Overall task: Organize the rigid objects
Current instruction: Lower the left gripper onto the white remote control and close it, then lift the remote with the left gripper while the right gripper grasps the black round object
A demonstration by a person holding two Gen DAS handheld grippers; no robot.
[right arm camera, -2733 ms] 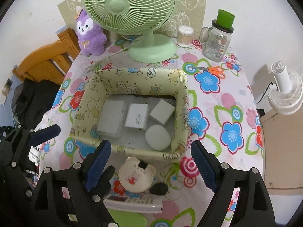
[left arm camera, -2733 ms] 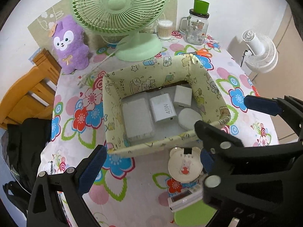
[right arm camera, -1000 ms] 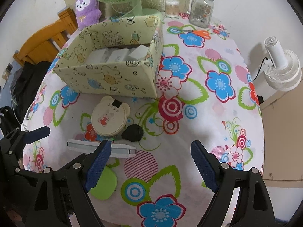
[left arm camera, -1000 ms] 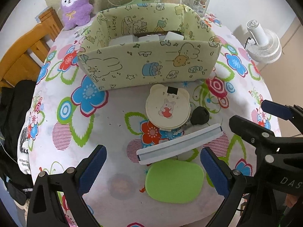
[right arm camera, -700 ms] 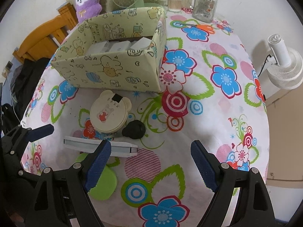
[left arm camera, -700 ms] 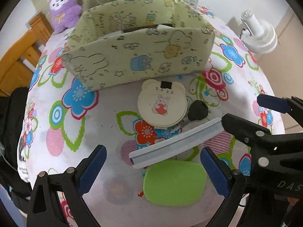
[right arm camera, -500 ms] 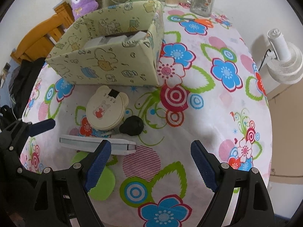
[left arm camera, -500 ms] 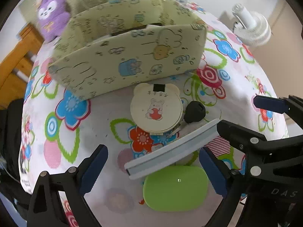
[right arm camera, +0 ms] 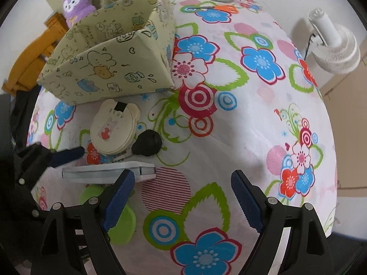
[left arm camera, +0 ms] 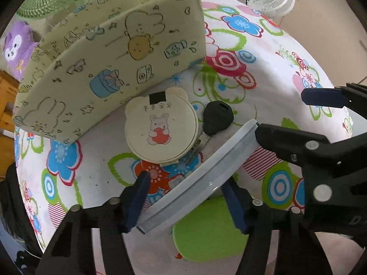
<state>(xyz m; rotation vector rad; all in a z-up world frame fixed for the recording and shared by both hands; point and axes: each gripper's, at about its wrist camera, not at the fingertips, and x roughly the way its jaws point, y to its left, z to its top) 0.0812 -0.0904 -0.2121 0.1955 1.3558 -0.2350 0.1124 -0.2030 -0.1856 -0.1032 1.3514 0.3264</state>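
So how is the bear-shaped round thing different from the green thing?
The bear-eared case is cream with a bunny picture; the green pad is plain bright green. The case lies close by the yellow box; the pad sits nearer the left claw, partly under the white remote. Both lie flat on the flowered tablecloth.

On the table (right arm camera: 252,137), toward the back left, a fabric box (left arm camera: 110,52); behind it a desk fan (left arm camera: 45,2) and a plush toy (right arm camera: 75,2). Just in front of the box, a round bear-eared case (left arm camera: 160,130), with a car key (left arm camera: 218,116) touching its right side. In front of those, a long remote (left arm camera: 201,174) lying slantwise, partly over a flat oval pad (left arm camera: 206,231) at the near edge. Beyond the table's right side, a small floor fan (right arm camera: 332,45).
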